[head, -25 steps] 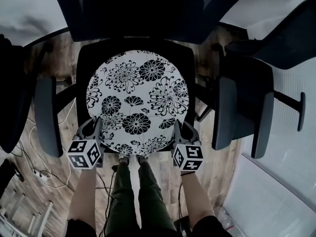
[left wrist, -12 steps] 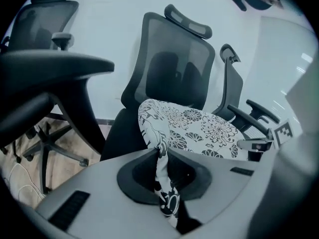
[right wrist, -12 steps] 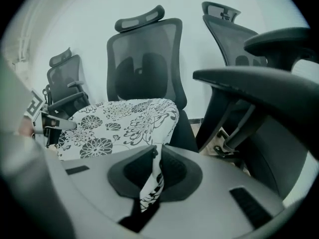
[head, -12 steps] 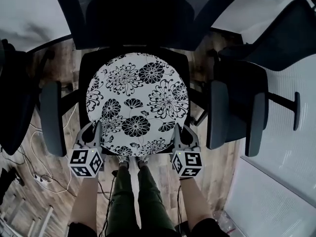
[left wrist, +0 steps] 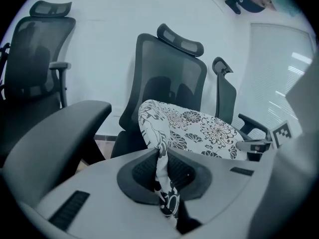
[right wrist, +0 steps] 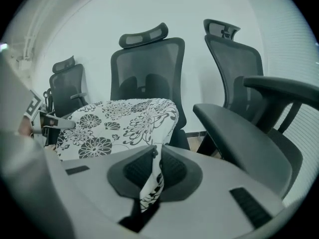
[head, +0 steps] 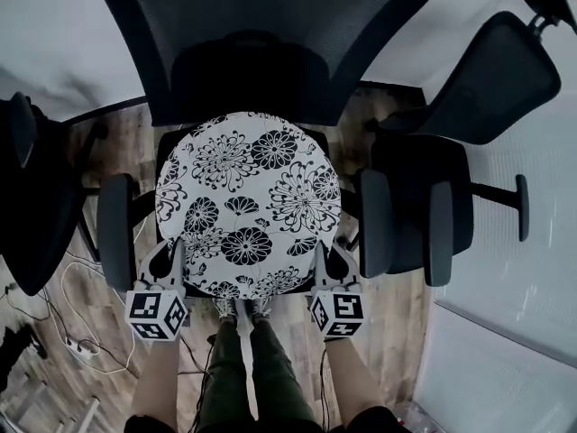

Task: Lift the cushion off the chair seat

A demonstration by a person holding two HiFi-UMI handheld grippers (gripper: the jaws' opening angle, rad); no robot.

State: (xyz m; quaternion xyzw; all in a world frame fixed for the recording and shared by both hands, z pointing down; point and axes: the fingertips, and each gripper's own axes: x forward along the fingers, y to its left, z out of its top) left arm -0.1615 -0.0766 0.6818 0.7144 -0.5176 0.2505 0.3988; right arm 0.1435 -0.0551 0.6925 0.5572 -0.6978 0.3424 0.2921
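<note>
A round white cushion (head: 248,201) with black flower print lies over the black seat of the office chair (head: 261,70) in the head view. My left gripper (head: 177,253) is shut on the cushion's near left edge; its own view shows the fabric (left wrist: 164,176) pinched between the pads and the cushion (left wrist: 194,131) stretching away. My right gripper (head: 321,253) is shut on the near right edge, with the fabric (right wrist: 152,178) clamped between its pads and the cushion (right wrist: 119,121) beyond. The seat under the cushion is mostly hidden.
The chair's two armrests (head: 115,228) (head: 374,222) flank the cushion. A second black chair (head: 451,142) stands at the right and a third (head: 32,206) at the left. Cables (head: 77,332) lie on the wooden floor. The person's legs (head: 243,368) are below the seat.
The chair and cushion have shifted lower in the head view, showing more of the backrest. Both grippers keep their hold on the cushion's near edge, now closer together in the picture.
</note>
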